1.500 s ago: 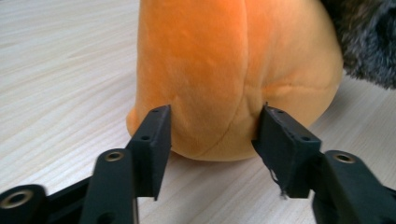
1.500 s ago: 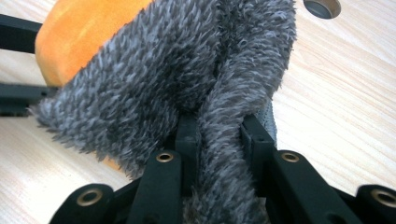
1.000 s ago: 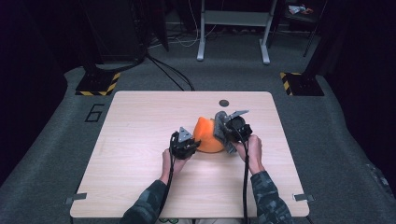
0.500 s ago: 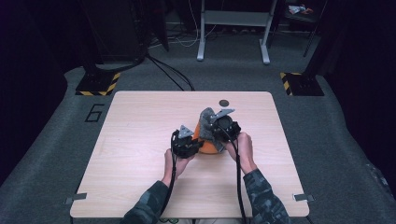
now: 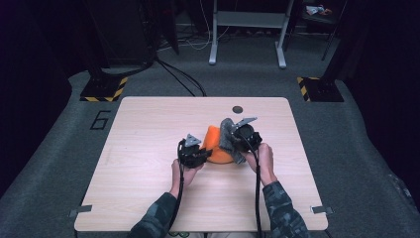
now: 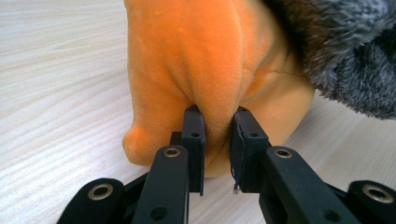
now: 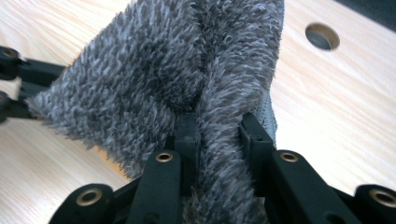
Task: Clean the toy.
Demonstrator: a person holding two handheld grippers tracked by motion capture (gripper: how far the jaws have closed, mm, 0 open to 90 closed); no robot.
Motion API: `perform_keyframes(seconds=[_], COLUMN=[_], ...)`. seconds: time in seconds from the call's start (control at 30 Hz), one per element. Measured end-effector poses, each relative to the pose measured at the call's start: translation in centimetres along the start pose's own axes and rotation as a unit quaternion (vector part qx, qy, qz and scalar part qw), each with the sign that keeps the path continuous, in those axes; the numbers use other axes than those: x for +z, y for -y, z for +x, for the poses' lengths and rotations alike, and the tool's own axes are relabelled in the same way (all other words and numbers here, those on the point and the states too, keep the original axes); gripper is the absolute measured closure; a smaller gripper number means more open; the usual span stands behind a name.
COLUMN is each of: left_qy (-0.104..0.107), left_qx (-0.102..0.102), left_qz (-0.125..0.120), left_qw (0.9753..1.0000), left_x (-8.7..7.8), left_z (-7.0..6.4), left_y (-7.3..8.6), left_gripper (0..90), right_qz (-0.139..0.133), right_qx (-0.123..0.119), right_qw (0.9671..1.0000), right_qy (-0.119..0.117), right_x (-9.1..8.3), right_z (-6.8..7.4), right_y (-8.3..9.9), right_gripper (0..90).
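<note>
Mid tabletop: left hand-held gripper pinching orange plush fold, nearly closed; right hand-held gripper clamped on grey fuzzy cloth, draped over plush.

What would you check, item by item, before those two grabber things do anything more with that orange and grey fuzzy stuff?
1. Left gripper pinching a fold of the orange plush: ok.
2. Right gripper clamped on the grey fuzzy fabric: ok.
3. How deep each fold sits between the jaws: cannot tell.
4. Orange plush resting on the table: ok.
5. Grey fabric free of the orange plush: not ok, it overlaps it.
</note>
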State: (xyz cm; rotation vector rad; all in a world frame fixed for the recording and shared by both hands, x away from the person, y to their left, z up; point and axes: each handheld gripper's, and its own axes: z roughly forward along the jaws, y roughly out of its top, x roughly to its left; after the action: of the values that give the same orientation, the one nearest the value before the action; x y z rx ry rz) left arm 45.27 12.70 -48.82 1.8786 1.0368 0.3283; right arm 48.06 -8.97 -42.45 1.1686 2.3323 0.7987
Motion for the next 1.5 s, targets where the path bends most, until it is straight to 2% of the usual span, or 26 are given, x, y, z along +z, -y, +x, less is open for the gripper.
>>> perform_keyframes(seconds=[0.1, 0.37, 0.57, 0.63, 0.67, 0.77, 0.8, 0.9, 0.93, 1.03, 1.07, 1.2, 1.27, 1.3, 1.33, 1.43, 1.47, 1.5], left_qy=[-0.003, -0.003, -0.003, -0.002, -0.002, -0.002, -0.003, -0.002, -0.006, -0.006, -0.005, -0.007, -0.008, -0.010, -0.011, -0.014, -0.014, -0.014], left_qx=[0.003, 0.004, 0.004, 0.004, 0.005, 0.005, 0.005, 0.005, 0.007, 0.006, 0.007, 0.011, 0.013, 0.019, 0.016, 0.020, 0.020, 0.021], left_qz=[0.002, 0.004, 0.003, 0.002, 0.003, 0.002, 0.002, 0.002, 0.001, 0.001, 0.001, 0.000, -0.002, 0.001, -0.001, -0.001, 0.000, 0.000], left_qw=[1.0000, 1.0000, 1.0000, 1.0000, 1.0000, 1.0000, 1.0000, 1.0000, 1.0000, 1.0000, 1.0000, 0.9999, 0.9999, 0.9998, 0.9998, 0.9997, 0.9997, 0.9997], left_x=[0.0, 0.0, 0.0, 0.0, 0.0, 0.0, 0.0, -0.1, -0.1, -0.2, -0.2, -0.3, -0.2, -0.3, -0.2, -0.2, -0.2, -0.2], left_z=[0.0, 0.1, 0.1, 0.1, 0.1, 0.1, 0.1, 0.1, 0.1, 0.1, 0.2, 0.1, 0.0, 0.0, -0.1, -0.2, -0.2, -0.2], left_y=[0.1, 0.2, 0.3, 0.3, 0.3, 0.3, 0.4, 0.4, 0.4, 0.5, 0.5, 0.6, 0.6, 0.5, 0.5, 0.5, 0.5, 0.5], left_gripper=[77.3, 77.4, 77.3, 77.3, 77.3, 77.3, 77.3, 77.2, 77.2, 77.2, 77.1, 77.1, 77.1, 77.1, 77.1, 77.0, 77.0, 77.1], right_qz=[0.010, 0.029, 0.050, 0.053, 0.068, 0.080, 0.093, 0.099, 0.091, 0.084, 0.071, 0.037, 0.029, 0.023, 0.003, -0.011, -0.025, -0.030], right_qx=[0.013, 0.026, 0.035, 0.041, 0.047, 0.057, 0.056, 0.064, 0.073, 0.068, 0.061, 0.057, 0.055, 0.053, 0.042, 0.033, 0.019, 0.014], right_qw=[0.9999, 0.9992, 0.9980, 0.9976, 0.9964, 0.9950, 0.9940, 0.9930, 0.9932, 0.9940, 0.9953, 0.9974, 0.9976, 0.9979, 0.9987, 0.9991, 0.9993, 0.9993], right_qy=[0.001, 0.001, 0.014, 0.014, 0.018, 0.017, 0.013, 0.004, 0.003, 0.012, 0.023, 0.026, 0.030, 0.027, 0.028, 0.023, 0.021, 0.016], right_x=[0.1, 0.8, 1.8, 2.4, 2.9, 3.5, 4.4, 5.3, 5.1, 4.4, 3.5, 1.3, 0.7, 0.1, -1.0, -1.9, -2.5, -2.7], right_z=[-0.5, -1.4, -1.9, -2.1, -2.2, -2.4, -2.7, -2.9, -3.0, -3.1, -3.3, -3.6, -3.5, -3.3, -2.8, -2.0, -1.0, -0.6], right_y=[0.6, 1.6, 2.5, 2.8, 3.2, 3.6, 4.1, 4.6, 4.6, 4.4, 4.1, 3.1, 2.7, 2.3, 1.4, 0.4, -0.4, -0.8], right_gripper=[72.8, 72.9, 72.8, 72.9, 72.9, 72.9, 72.9, 72.8, 72.9, 73.0, 73.1, 73.1, 73.1, 73.1, 73.0, 73.0, 73.0, 72.9])
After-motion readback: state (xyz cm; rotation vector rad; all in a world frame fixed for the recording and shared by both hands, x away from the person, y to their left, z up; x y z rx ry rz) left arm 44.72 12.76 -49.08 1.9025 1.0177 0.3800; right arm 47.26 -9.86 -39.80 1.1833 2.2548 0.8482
